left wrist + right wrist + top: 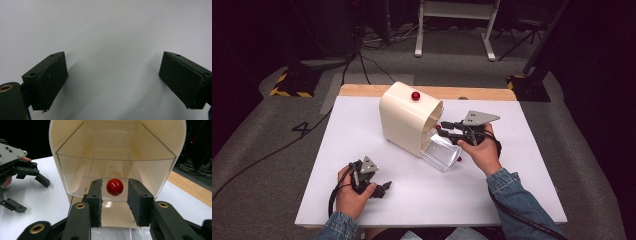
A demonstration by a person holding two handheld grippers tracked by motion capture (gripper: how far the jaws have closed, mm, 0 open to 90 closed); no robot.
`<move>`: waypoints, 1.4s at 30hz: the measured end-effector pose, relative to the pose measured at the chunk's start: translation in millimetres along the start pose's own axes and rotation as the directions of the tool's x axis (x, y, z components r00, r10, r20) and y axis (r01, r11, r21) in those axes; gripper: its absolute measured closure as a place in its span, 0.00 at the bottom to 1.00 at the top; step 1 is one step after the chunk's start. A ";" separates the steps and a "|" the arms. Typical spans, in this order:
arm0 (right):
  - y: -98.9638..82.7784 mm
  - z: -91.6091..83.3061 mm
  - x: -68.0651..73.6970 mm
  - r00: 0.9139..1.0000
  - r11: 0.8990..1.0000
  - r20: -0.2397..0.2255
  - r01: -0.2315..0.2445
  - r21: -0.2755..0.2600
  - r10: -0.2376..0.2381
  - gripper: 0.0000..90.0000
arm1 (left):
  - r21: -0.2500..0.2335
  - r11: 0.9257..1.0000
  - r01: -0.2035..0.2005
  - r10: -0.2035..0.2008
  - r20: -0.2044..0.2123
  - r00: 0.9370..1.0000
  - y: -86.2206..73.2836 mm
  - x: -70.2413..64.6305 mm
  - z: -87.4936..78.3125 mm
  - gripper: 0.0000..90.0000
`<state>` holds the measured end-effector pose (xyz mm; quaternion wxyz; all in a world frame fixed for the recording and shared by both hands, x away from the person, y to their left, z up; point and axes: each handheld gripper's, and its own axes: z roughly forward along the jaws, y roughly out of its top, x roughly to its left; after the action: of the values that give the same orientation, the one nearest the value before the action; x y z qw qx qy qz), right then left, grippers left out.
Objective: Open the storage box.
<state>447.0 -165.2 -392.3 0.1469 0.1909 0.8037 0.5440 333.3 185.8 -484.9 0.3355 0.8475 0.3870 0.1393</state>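
The red knob [114,187] sits between the right claw [115,201]'s parted pads, ungrasped; small, hard, glossy, probably slippery. The left claw [112,80] is held released above the table [105,30].

cream arched box [404,117] on the white table, clear drawer [115,173] with red knob [114,187] pulled out.

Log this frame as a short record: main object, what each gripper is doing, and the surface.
main object: cream bread-bin-like box with a clear drawer pulled partly out
knobs: red ball knob on top; another red knob on the clear front
right gripper: jaws either side of the front knob, small gaps showing, not yet clamped
left gripper: resting apart on the table, jaws wide, nothing between them
surface: white table
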 end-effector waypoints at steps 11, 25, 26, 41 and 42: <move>-3.7 6.4 2.1 1.000 1.000 0.020 -0.010 -0.023 0.010 0.82 | 0.000 1.000 0.001 -0.001 0.000 1.000 0.1 0.0 0.0 0.09; -0.3 -3.3 3.0 0.999 1.000 0.031 0.014 -0.020 -0.013 0.83 | -0.001 1.000 0.006 -0.006 0.002 1.000 0.0 -0.3 0.2 0.09; -0.3 -3.3 3.0 0.999 1.000 0.031 0.014 -0.020 -0.013 0.83 | -0.001 1.000 0.006 -0.006 0.002 1.000 0.0 -0.3 0.2 0.09; -6.7 -37.6 8.1 0.999 1.000 0.046 0.024 -0.011 -0.023 0.83 | 0.000 1.000 0.005 -0.005 0.002 1.000 0.0 -0.2 0.2 0.09; -7.2 -39.3 8.7 0.999 1.000 0.048 0.024 -0.009 -0.024 0.83 | 0.000 1.000 0.002 -0.002 0.001 1.000 0.0 0.0 0.1 0.09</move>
<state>420.9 -195.8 -384.9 0.1734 0.1935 0.7997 0.5413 333.4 185.7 -485.0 0.3358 0.8472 0.3876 0.1387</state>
